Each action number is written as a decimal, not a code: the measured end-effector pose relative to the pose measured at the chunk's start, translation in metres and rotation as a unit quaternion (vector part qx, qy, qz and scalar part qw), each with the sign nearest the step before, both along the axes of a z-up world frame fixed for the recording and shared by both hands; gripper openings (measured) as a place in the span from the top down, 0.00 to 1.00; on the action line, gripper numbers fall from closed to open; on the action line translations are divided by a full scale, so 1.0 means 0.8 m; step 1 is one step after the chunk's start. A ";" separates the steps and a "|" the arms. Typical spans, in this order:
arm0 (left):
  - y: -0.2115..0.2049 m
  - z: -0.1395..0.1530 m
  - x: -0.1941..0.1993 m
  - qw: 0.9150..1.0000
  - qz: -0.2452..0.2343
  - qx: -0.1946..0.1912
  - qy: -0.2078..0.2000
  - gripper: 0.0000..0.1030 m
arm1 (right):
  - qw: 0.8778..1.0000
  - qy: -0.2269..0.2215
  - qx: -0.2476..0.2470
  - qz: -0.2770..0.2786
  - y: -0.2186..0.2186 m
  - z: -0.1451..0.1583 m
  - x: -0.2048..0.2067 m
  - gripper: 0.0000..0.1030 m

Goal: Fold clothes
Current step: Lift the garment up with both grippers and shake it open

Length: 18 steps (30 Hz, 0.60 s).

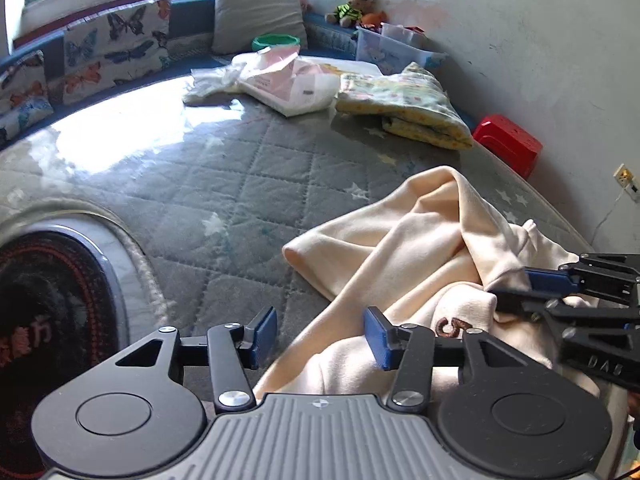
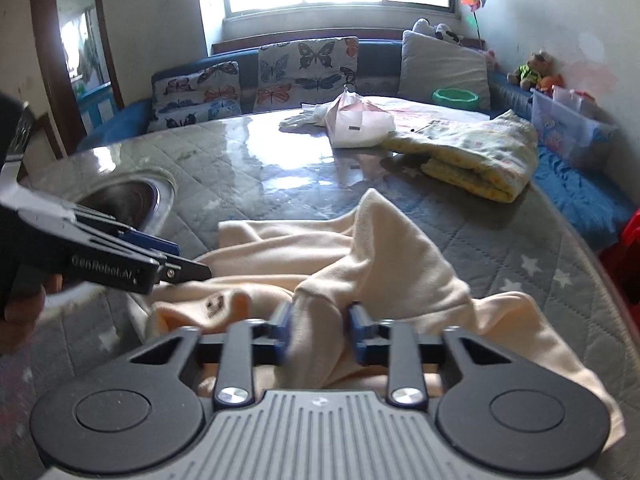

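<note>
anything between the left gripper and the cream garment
Nothing visible. The open left gripper hovers at the cream garment, one finger over its edge, only bare quilted mattress beside it. The right gripper already pinches a fold.

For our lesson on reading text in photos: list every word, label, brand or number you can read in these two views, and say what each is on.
"GenRobot.AI", last letters blurred: on the side of the left claw, seen in the right wrist view.
"DAS": on the black body of the right claw, seen in the left wrist view.
Brown embroidered mark on the cream garment: partly hidden, unreadable.
Red character on the dark round object: blurred, unreadable.
Small label on the pink-and-white package: too small.
</note>
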<state>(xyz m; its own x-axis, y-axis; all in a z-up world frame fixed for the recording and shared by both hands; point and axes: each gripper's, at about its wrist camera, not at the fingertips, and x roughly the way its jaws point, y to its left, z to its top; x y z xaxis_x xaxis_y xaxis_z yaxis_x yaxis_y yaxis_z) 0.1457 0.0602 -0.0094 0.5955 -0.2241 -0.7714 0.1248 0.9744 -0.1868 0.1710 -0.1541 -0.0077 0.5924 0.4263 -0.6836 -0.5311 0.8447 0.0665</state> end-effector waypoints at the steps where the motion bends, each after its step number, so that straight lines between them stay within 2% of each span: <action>1: 0.001 0.000 0.000 1.000 -0.005 -0.008 0.000 0.67 | 1.000 -0.004 0.002 -0.002 -0.005 0.003 -0.002 0.88; 2: 0.001 0.000 -0.001 1.000 -0.009 -0.014 0.000 0.78 | 1.000 -0.008 0.004 -0.005 -0.010 0.007 -0.004 0.90; 5: 0.000 0.003 -0.006 0.999 -0.019 -0.028 -0.005 0.91 | 0.999 -0.029 0.002 -0.015 -0.025 0.024 -0.008 0.92; 10: 0.012 0.017 -0.017 0.998 -0.007 -0.052 -0.022 0.97 | 0.997 -0.065 0.014 -0.025 -0.039 0.059 -0.014 0.92; 18: 0.055 0.051 -0.031 0.996 0.033 -0.069 -0.053 0.99 | 0.992 -0.122 0.041 -0.008 -0.018 0.118 -0.013 0.92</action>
<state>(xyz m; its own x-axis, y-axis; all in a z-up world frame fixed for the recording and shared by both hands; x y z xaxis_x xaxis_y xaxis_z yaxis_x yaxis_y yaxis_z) 0.1211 0.1042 0.0316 0.6898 -0.2810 -0.6673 0.0869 0.9471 -0.3090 0.1606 -0.1687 0.0863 0.7429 0.4645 -0.4820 -0.5272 0.8497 0.0063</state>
